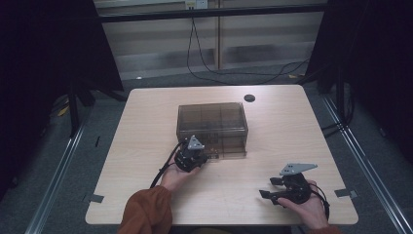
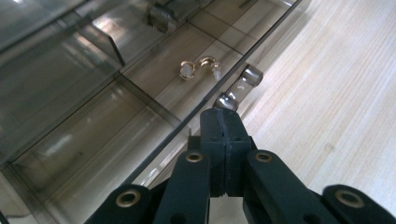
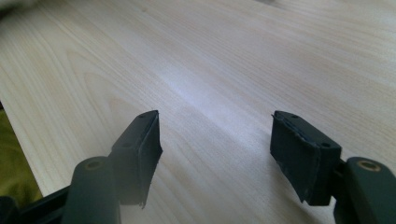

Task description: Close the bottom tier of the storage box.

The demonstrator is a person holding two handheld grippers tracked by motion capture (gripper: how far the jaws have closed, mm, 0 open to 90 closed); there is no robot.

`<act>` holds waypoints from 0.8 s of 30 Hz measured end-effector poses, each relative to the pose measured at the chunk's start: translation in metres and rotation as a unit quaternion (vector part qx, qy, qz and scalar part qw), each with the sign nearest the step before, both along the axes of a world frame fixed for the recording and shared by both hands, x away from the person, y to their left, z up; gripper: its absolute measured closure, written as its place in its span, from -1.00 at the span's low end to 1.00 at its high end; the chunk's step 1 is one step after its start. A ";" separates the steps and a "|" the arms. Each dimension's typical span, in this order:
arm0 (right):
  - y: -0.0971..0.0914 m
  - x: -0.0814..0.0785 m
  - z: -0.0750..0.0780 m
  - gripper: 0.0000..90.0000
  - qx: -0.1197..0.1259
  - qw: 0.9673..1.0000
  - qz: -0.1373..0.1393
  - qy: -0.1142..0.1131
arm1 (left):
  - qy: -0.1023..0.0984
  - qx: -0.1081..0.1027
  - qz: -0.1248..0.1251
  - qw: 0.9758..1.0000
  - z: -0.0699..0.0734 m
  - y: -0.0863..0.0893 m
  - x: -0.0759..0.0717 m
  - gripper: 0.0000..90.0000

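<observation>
Right hand (image 1: 308, 207) rests at the near right corner of the table (image 1: 146, 146), palm cupped under the right gripper (image 1: 269, 187), which lies low over the wood with its nose pointing left across the table. Its jaws stand apart with nothing between them; the right gripper view shows bare wood grain in the gap.

Left forearm, in an orange sleeve (image 1: 146, 214), comes in from the near edge and angles up toward the table's middle. Left hand (image 1: 176, 176) holds the left gripper (image 1: 200, 157) from below, nose pointing away from the person at the box's near wall.

Left gripper view: jaws pressed together, pads meeting flush, nothing clamped. Their tips (image 2: 225, 122) sit just beside the small clear latch (image 2: 238, 88) on the box's front edge; whether they touch it I cannot tell.

Smoky clear compartment box (image 1: 212, 122) sits at table centre, lid closed. A small gold hook (image 2: 200, 66) lies in one compartment behind the latch. Farther off, a black disc (image 1: 249, 98) near the far edge.
</observation>
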State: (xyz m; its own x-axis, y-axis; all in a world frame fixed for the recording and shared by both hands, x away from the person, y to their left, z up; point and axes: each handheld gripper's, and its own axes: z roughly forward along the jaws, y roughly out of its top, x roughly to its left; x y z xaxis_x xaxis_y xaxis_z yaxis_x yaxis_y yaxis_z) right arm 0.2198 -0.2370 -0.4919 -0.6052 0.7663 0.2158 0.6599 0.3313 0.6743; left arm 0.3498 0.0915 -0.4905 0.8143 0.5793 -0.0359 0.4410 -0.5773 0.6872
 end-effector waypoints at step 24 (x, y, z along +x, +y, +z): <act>-0.002 -0.001 0.000 -0.24 -0.001 1.000 0.000 -0.004 | -0.004 0.005 0.023 1.000 -0.001 -0.004 0.016 1.00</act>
State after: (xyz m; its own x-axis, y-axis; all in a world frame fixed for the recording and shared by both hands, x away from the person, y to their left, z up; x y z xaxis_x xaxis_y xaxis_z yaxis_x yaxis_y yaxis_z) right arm 0.2193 -0.2389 -0.4917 -0.6061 0.7674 0.2092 0.6549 0.3322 0.6788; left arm 0.3653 0.0880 -0.4914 0.7874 0.6160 -0.0231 0.4608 -0.5633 0.6858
